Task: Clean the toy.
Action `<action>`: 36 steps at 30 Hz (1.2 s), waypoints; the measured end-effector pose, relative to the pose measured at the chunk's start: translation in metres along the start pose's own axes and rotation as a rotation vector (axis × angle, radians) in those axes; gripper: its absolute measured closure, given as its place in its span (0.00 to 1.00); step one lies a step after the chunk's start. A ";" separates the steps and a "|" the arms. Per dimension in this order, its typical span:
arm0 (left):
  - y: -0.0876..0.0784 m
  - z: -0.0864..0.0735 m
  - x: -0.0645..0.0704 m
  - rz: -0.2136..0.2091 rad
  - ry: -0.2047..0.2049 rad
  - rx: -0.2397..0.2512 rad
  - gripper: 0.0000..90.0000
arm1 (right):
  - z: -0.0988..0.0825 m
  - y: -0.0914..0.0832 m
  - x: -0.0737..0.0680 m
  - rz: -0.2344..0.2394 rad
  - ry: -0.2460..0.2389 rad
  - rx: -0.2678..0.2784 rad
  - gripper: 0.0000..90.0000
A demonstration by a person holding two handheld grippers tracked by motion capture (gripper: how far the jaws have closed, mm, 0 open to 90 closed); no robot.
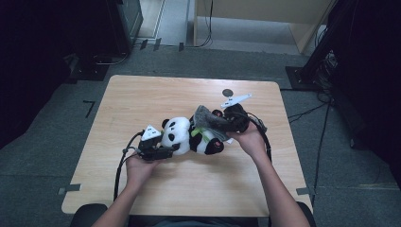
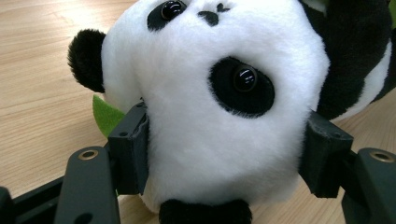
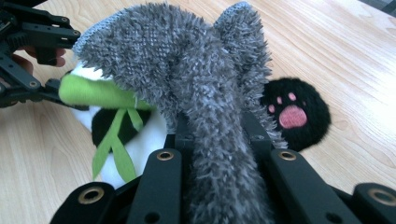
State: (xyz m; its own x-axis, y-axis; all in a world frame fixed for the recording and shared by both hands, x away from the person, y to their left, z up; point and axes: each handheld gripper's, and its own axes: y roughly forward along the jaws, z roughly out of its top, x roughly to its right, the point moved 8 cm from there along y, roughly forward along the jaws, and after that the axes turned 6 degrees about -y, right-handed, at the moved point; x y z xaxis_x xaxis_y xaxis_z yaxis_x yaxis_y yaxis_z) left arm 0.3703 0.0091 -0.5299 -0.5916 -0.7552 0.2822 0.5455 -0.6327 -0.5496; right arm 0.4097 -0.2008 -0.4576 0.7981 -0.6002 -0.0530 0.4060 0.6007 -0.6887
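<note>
The plush panda (image 1: 189,136) lies on its side at the centre of the frame, white head to the left, black limbs to the right, a green leaf strip across its belly. The shaggy grey cloth (image 1: 208,118) drapes over its right end, bunched and lifted, just above the pink-padded paw.

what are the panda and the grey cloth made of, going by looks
Panda: soft plush, short matte pile in white and black, with glossy, probably plastic, eyes. Grey cloth: shaggy looped pile, likely microfibre or chenille, on a knit backing that shows at its edge.
</note>
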 end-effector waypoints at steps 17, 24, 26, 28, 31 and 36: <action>0.000 0.000 -0.001 -0.004 -0.001 -0.001 0.34 | -0.040 -0.005 0.004 -0.019 0.016 0.070 0.84; 0.000 0.001 -0.001 -0.006 -0.006 0.001 0.34 | -0.060 -0.003 0.009 -0.020 0.067 0.056 0.84; 0.000 0.001 -0.001 -0.006 -0.004 0.001 0.34 | -0.065 -0.001 0.011 -0.011 0.089 0.060 0.85; 0.000 0.001 -0.001 -0.007 -0.001 0.003 0.34 | -0.070 0.001 0.014 -0.003 0.107 0.059 0.85; 0.000 0.001 -0.001 -0.006 0.006 0.002 0.34 | -0.079 0.003 0.019 -0.016 0.121 0.033 0.84; 0.000 0.002 -0.001 -0.006 0.013 -0.002 0.33 | -0.090 0.004 0.026 -0.036 0.151 -0.025 0.84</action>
State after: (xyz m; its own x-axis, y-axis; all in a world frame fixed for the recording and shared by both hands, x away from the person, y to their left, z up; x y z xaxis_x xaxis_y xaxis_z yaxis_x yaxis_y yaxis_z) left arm 0.3719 0.0095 -0.5289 -0.6030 -0.7488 0.2753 0.5404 -0.6372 -0.5495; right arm 0.3922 -0.2618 -0.5267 0.7062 -0.6950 -0.1350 0.4203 0.5650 -0.7101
